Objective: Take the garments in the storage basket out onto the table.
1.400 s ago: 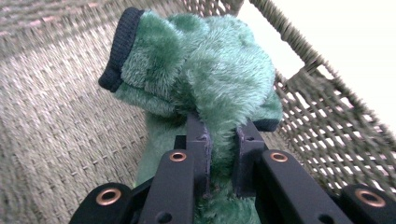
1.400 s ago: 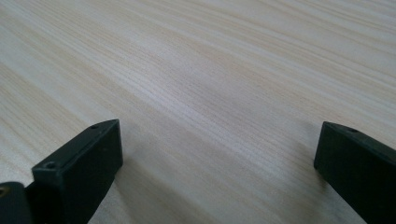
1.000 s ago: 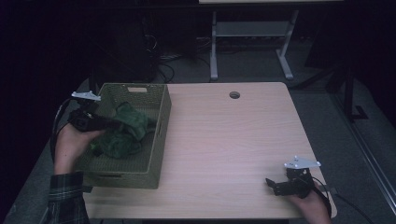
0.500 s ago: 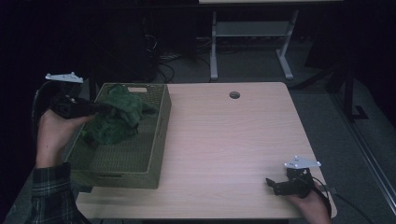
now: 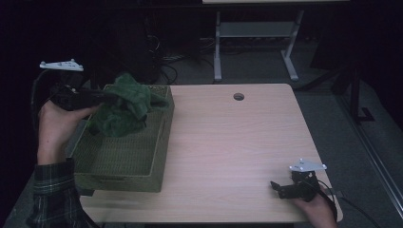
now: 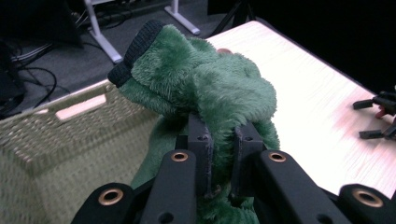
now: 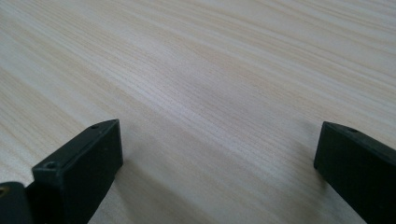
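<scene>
A green plush toy (image 5: pixel 124 105) with a dark knit band hangs above the woven olive basket (image 5: pixel 121 164) at the table's left. My left gripper (image 5: pixel 105 96) is shut on its fur, held level over the basket's far left corner. In the left gripper view the two black pads pinch the green plush toy (image 6: pixel 205 88) between them, with my left gripper (image 6: pixel 224 144) low in the frame. My right gripper (image 5: pixel 275 188) rests open on the table near the front right corner. Its own view has bare wood between the wide-set jaws of my right gripper (image 7: pixel 219 158).
The light wooden table (image 5: pixel 237 142) has a round cable hole (image 5: pixel 238 96) near its far edge. A metal stand (image 5: pixel 256 42) and cables lie on the dark floor behind. The basket's inside looks empty below the toy.
My left gripper has risen with the green plush toy, lifting it out of the basket and toward the far left. The right gripper has stayed put.
</scene>
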Action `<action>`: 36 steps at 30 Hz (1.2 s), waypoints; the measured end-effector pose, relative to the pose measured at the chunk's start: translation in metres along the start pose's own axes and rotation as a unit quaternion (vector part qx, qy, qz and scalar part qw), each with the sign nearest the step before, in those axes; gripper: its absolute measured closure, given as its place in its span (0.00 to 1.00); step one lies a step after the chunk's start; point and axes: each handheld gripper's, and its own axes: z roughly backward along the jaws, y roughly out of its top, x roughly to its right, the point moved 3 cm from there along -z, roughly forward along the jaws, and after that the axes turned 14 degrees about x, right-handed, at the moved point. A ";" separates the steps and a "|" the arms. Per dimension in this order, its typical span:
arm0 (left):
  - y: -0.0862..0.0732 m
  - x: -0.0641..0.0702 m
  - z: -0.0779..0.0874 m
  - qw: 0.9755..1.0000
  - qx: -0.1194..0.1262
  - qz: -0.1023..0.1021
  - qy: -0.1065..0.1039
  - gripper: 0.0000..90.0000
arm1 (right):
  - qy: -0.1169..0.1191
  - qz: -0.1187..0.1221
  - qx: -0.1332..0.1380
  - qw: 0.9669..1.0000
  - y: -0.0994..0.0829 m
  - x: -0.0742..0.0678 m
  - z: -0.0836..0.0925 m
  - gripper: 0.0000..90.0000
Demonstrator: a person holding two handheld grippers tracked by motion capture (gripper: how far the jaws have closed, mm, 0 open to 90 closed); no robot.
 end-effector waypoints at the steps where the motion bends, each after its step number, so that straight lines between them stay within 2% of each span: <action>1: 0.001 0.002 -0.002 1.000 0.000 -0.002 -0.002 0.90 | 0.000 0.000 0.000 1.000 0.000 0.000 0.000 0.01; 16: 0.015 0.031 -0.036 0.999 0.009 -0.010 -0.033 0.90 | 0.000 0.000 0.000 1.000 0.000 0.000 0.000 0.01; 28: 0.019 0.063 -0.080 0.998 -0.001 -0.015 -0.068 0.90 | 0.000 0.001 0.000 1.000 0.000 0.000 0.000 0.01; 36: 0.012 0.087 -0.111 0.996 -0.006 -0.011 -0.094 0.90 | 0.001 0.000 0.000 1.000 0.000 0.000 0.000 0.01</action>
